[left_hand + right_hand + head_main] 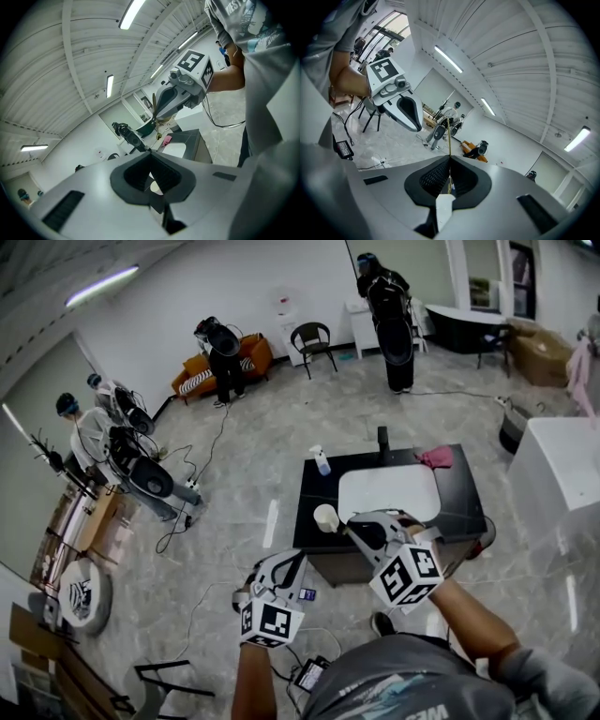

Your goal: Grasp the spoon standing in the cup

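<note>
The right gripper (354, 527) is clamped on the spoon (448, 135). In the right gripper view its jaws meet on the thin gold handle, which rises straight past the jaw tips. The left gripper (298, 561) is closed on nothing and hangs nearer me, apart from the cup (326, 518). The cup stands at the near left corner of the dark table (464, 495), just beside the right jaw tips, on their left. I read the spoon's long axis as near upright, with the handle up and the bowl end down toward the cup. The bowl itself is hidden. I judge the grasp made. Any lift should follow that axis straight up, or the spoon may tip the cup.
</note>
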The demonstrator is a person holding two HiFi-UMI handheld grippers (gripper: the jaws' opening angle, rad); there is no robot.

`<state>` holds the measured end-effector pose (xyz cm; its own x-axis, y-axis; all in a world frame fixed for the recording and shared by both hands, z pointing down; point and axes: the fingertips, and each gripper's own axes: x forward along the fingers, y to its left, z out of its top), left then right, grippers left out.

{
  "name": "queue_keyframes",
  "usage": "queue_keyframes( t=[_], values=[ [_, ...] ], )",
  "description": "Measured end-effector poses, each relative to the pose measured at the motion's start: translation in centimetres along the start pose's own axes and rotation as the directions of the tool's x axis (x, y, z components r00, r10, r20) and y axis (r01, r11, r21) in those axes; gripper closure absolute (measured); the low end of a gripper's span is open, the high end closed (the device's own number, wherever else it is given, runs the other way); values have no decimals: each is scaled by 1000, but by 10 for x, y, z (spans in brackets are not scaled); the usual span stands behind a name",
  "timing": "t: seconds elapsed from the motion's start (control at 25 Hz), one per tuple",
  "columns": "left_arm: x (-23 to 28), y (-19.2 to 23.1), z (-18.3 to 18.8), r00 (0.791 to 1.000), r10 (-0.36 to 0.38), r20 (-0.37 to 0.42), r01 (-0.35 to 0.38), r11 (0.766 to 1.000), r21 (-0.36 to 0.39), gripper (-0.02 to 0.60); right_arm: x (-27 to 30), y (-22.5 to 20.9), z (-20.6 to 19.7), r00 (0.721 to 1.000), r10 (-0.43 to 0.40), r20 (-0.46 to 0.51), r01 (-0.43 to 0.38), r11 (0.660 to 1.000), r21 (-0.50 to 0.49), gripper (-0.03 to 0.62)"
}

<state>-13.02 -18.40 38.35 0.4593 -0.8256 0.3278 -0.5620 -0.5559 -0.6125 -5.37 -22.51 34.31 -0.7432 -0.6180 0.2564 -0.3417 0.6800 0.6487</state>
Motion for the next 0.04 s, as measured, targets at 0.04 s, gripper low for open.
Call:
queue_keyframes(
  t=[0.04],
  values=[
    [0,0,1,1000,1,-4,-1,1000,2,578,-1,-2,0,1000,-2,3,2,1000,1,560]
  ],
)
